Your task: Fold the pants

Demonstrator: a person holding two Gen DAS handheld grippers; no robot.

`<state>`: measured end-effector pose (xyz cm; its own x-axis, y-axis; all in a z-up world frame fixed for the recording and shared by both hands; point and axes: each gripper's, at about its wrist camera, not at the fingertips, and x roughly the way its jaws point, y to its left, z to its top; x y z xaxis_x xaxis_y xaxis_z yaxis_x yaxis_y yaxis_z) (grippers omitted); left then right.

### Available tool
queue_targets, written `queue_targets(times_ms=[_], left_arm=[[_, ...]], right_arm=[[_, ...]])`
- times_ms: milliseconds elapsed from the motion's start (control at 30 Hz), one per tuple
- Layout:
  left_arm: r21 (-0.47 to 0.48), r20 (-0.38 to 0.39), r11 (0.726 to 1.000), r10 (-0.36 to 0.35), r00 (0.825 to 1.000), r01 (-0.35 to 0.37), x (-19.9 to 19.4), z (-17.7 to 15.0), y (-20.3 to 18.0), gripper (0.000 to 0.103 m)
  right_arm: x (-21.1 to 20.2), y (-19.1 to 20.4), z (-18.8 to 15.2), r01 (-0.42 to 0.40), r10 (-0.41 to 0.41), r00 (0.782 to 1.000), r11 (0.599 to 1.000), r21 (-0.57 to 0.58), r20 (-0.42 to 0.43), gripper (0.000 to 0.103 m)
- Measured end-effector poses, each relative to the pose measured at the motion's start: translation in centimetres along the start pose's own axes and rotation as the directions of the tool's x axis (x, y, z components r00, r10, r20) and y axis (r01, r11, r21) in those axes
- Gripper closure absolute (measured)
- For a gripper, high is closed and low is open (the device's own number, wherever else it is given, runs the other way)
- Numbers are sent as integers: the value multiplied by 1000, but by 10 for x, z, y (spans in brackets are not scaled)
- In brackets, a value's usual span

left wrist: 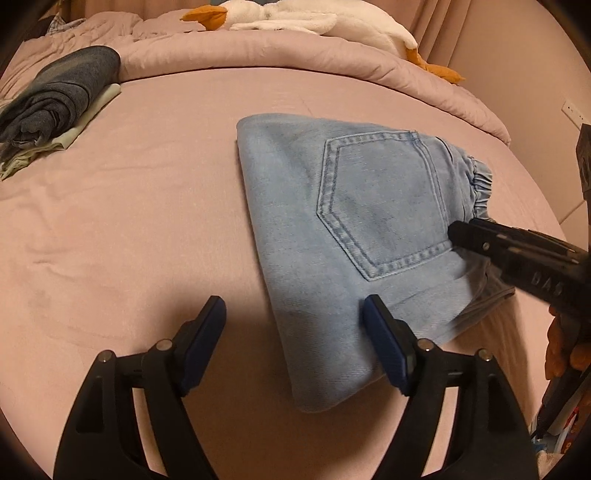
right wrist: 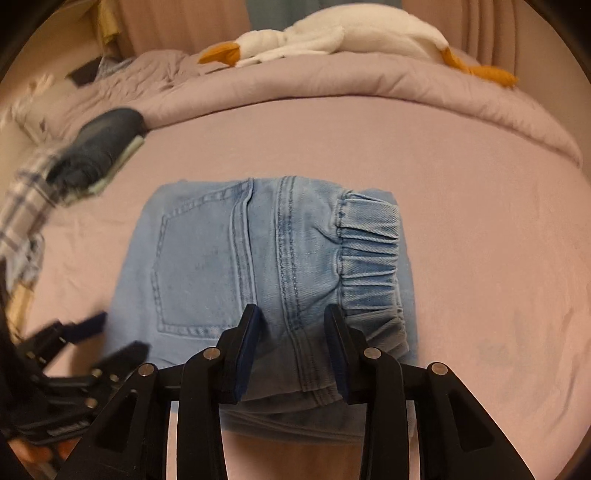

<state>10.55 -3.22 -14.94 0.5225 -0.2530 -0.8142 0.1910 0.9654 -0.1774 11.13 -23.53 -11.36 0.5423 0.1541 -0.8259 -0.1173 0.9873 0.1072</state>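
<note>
— So, what lies at the far left of the bed (left wrist: pixel 147 155)?

— A folded stack of dark clothes (left wrist: pixel 59 107) on top of a pale green piece, well apart from the jeans. Behind it the bunched duvet (left wrist: pixel 258 51) runs across the far side, with a white plush goose (left wrist: pixel 295 16) on top.

— And your left tongs (left wrist: pixel 293 314)?

— Released, fingers spread wide. The left finger (left wrist: pixel 207 332) hangs over bare pink sheet; the right one (left wrist: pixel 384 332) sits over the near edge of the pants (left wrist: pixel 303 192). Nothing is between them but sheet and the corner of the denim. From my right wrist view the left tongs show only as a blur at the lower left.

— Where are the pants?

— In the middle of the bed, folded into a compact light-blue bundle, back pocket (left wrist: pixel 380 206) facing up, the elastic waistband (right wrist: pixel 369 258) on the right side.

— And the right tongs (right wrist: pixel 293 321)?

— They sit at the near right part of the bundle, beside the waistband. The fingers stand a little apart, with the seamed ridge of denim rising between them. Whether the pads actually pinch the cloth I cannot tell; in my left wrist view the tips look close together above the pocket's corner, but that is not clear either.
</note>
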Motion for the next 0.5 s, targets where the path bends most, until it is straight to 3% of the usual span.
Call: queue_targets(times_ms=[100,233,367,500], left_arm=[[-27,2,999,-21,1000,21,-3,-2,4,25],[-44,16,998,-46,999,46,-9,-7,8,25],[-57,33,996,-67,997,69,-9,-11,10,25],[-68,50,993,-92,995,95,-11,-15,13,25]], right_arm=[[1,5,2,19,-19,1000,999,-30,-7,67],[-19,-7,12,-62,62,998,997,42,4,67],[-39,10,29,-148,151,984,988,-32,90,67],[-20,39,58,-264,269,962,960,-87,40,67]])
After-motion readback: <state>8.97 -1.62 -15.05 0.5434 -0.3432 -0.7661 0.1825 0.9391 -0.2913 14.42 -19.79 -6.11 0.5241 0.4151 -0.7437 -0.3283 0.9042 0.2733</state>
